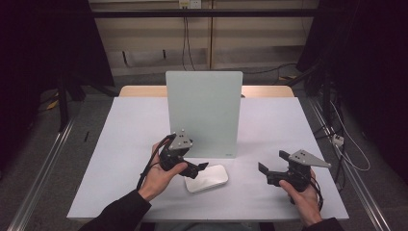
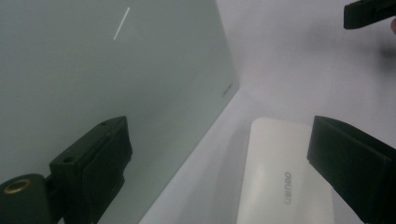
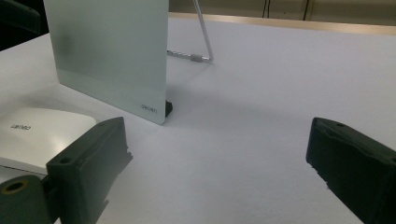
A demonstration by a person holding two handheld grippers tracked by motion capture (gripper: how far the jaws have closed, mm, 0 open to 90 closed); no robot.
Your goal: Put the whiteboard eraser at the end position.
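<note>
Two grippers at one white-topped table [image 1: 120, 159]; item in hand: white rounded slab [image 1: 207, 177] marked "deli", lying flat at lower centre of the high view, just in front of an upright pale-green glass board [image 1: 204, 113].

Left gripper [image 1: 202, 167]: jaws spread wide with nothing pinched between them, tips just above the slab's left edge; in the left gripper view the slab [image 2: 280, 177] lies at lower right, one jaw overlapping its corner.

Right gripper [image 1: 263, 168]: jaws wide apart, empty, hovering at lower right, well apart from the slab.

Handling note, as a judgement: the slab looks freshly set down or about to be taken; keep the jaws level, straddle the short edge squarely, avoid knocking the board.

Appearance: glossy, smooth, low, rounded corners, grey logo near one end; likely slippery.
</note>
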